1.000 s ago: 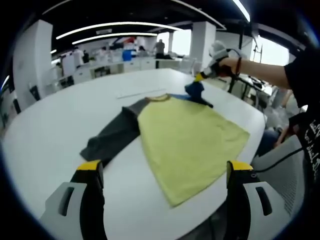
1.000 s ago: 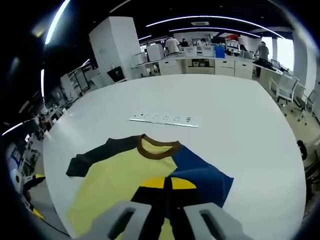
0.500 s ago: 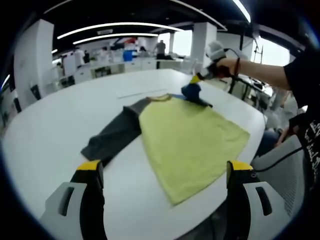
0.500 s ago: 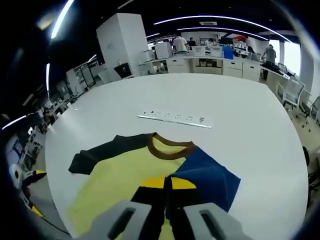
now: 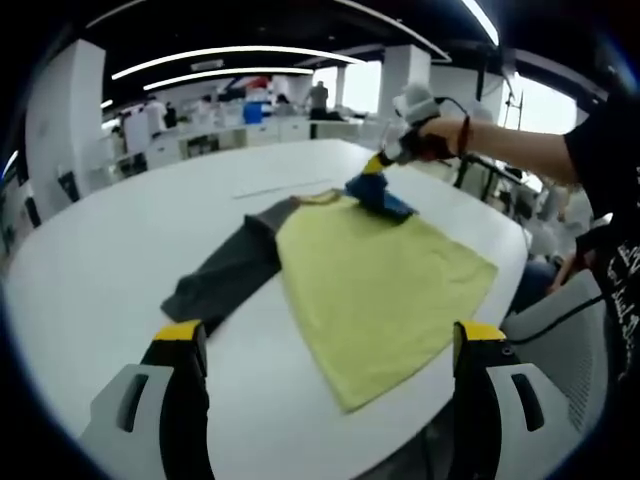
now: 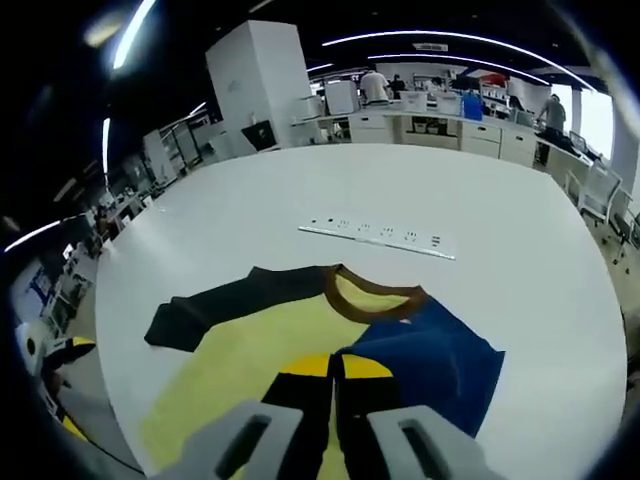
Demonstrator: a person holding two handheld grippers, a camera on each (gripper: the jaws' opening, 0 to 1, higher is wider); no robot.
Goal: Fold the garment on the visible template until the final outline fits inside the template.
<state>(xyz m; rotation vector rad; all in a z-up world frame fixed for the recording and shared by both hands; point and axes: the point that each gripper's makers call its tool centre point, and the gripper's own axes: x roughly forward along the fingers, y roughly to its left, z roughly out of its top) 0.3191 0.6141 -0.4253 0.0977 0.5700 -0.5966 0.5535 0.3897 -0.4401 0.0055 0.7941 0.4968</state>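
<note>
An open office with white pillars point(image 6: 265, 95), curved ceiling light strips point(image 5: 235, 50), bright windows point(image 5: 545, 100) and white counters point(image 6: 440, 135).

A broad white surface point(image 5: 110, 260) with a rounded edge was seen in both views, bare over most of its area. A garment point(image 5: 375, 285) was laid flat on it near the rounded edge: a yellow body, a brown collar point(image 6: 372, 300), and a dark grey sleeve point(image 6: 225, 305) spread out to one side. The other sleeve, blue point(image 6: 435, 360), was seen raised off the surface and drawn over the yellow body. Beyond the collar, well apart from the garment, a long white strip point(image 6: 380, 235) marked with small dark spots was laid flat on the surface.
</note>
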